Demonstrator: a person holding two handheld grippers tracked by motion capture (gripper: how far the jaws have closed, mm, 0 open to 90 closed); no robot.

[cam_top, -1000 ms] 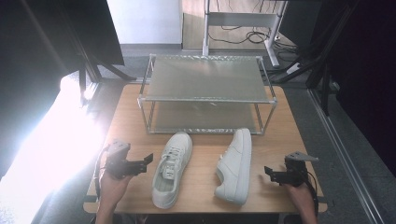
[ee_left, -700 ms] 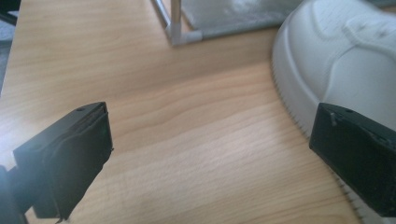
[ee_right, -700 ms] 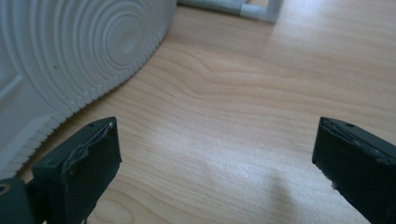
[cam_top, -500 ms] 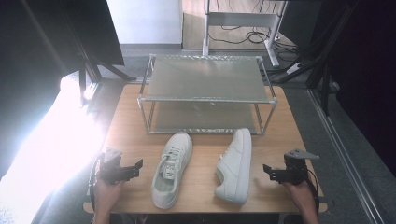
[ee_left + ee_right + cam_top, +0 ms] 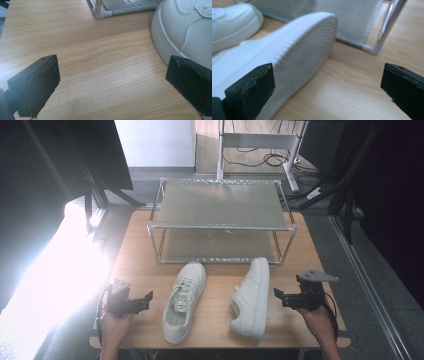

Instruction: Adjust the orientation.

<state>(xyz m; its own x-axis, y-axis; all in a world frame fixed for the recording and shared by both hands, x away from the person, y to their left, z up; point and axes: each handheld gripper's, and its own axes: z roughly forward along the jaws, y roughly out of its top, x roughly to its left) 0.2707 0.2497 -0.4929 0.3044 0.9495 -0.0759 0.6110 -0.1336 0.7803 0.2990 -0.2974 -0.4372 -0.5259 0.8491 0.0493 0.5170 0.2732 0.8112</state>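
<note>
Two white sneakers (image 5: 185, 301) (image 5: 251, 297), one upright, one on its side, lie between wide-open, empty tongs (image 5: 148, 298) (image 5: 277, 296).

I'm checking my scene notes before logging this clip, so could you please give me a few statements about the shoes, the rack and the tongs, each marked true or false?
1. Both shoes sit on the rack's top shelf. False: the left shoe and right shoe lie on the wooden table, in front of the rack.
2. The right shoe lies on its side, sole showing. True.
3. The left tongs are clamped on the left shoe. False: they are open, holding nothing.
4. The right tongs are open beside the right shoe. True.
5. The left shoe rests upright, laces facing up. True.
</note>
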